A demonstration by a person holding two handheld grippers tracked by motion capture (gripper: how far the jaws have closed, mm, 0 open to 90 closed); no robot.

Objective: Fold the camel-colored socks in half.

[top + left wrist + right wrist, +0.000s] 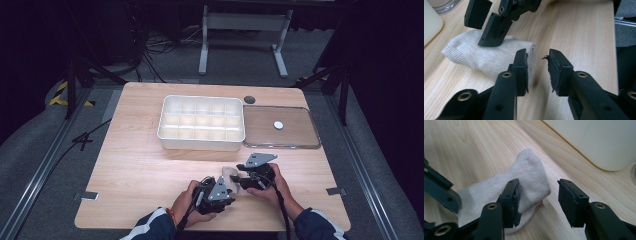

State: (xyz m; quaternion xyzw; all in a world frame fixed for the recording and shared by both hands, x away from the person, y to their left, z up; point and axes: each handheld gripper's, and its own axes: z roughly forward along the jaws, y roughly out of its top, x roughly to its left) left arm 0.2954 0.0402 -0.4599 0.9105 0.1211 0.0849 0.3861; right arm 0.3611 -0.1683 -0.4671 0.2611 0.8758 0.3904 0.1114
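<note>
Beige sock [489,56]; white tray [201,123]

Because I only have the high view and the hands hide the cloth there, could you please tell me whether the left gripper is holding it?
Observer: No. The left gripper stands open. Just the edge of the beige knitted sock reaches past one of its fingers, and nothing pinches it.
Operator: Thank you. And the right gripper?
Observer: The right gripper is open too. One finger sits over the sock's rounded end, and the other is over the bare light wooden table.
</note>
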